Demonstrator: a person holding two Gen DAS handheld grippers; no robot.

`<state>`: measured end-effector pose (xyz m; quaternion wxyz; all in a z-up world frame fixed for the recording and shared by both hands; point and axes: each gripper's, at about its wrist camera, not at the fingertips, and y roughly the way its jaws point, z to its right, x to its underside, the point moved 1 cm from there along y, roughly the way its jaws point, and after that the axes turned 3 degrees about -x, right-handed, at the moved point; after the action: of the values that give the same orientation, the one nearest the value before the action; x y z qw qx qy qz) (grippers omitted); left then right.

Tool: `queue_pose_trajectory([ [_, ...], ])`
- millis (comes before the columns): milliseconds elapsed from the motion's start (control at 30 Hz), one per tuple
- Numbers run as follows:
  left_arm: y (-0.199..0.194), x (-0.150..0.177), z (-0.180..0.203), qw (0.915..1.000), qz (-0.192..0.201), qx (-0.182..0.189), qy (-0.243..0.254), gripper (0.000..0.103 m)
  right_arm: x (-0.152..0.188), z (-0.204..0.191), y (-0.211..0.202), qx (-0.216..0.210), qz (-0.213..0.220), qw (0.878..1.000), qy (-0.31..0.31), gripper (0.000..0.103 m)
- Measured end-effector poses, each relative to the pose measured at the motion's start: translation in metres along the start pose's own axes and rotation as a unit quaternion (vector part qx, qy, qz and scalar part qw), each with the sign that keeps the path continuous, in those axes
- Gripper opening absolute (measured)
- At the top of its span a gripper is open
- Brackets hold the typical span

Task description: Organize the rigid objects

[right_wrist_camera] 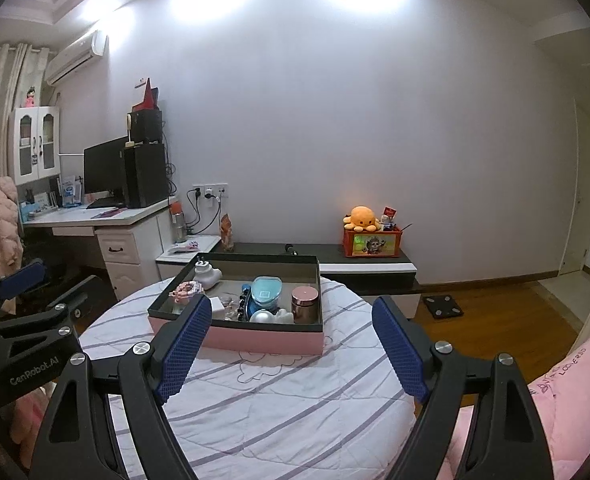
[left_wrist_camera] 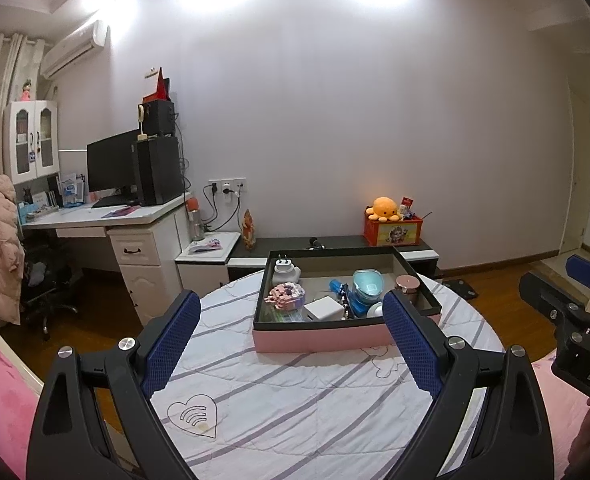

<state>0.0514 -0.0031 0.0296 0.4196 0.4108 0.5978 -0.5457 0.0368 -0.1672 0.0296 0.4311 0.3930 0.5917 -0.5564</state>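
Both tongs hang spread wide and empty above a round table under a white quilted cloth with grey stripes [left_wrist_camera: 295, 392]. The left gripper [left_wrist_camera: 291, 336] has its blue-padded fingers far apart, and the right gripper [right_wrist_camera: 291, 344] stands the same way, nothing between its pads.

Straight ahead of both, toward the far side of the table, sits a shallow rectangular box with pink outer walls and a dark rim [left_wrist_camera: 323, 340]. Its long axis runs left to right across the line of the fingers, its near long wall facing the tongs.

Inside lie the rigid things: a white plug-in adapter on a rounded base [left_wrist_camera: 286, 272] in the far left corner, a pink-and-white brick-built figure [left_wrist_camera: 287, 295] nearer, a white cube-shaped charger [left_wrist_camera: 323, 309] toward the middle, a translucent teal lidded case [left_wrist_camera: 369, 286] right of centre, and a rose-gold cylindrical jar [right_wrist_camera: 305, 300] on the right.

From the left wrist view the box lies dead centre between the fingers; from the right wrist view it sits left of centre, the jar end nearer that gripper. By that reading, each hand is nearer its own end of the box.

No loose item shows on the cloth, a layout that fits things already gathered in, or things waiting to be taken out.
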Motion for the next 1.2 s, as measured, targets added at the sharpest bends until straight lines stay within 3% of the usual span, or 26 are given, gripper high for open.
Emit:
queue_pose_trajectory([
  [1200,-0.0029,-0.0026,0.0011,0.9999,0.013,-0.006,0.001,0.098,-0.0001,-0.0047,-0.0052,-0.013,-0.004,1.0,-0.001,0.084],
])
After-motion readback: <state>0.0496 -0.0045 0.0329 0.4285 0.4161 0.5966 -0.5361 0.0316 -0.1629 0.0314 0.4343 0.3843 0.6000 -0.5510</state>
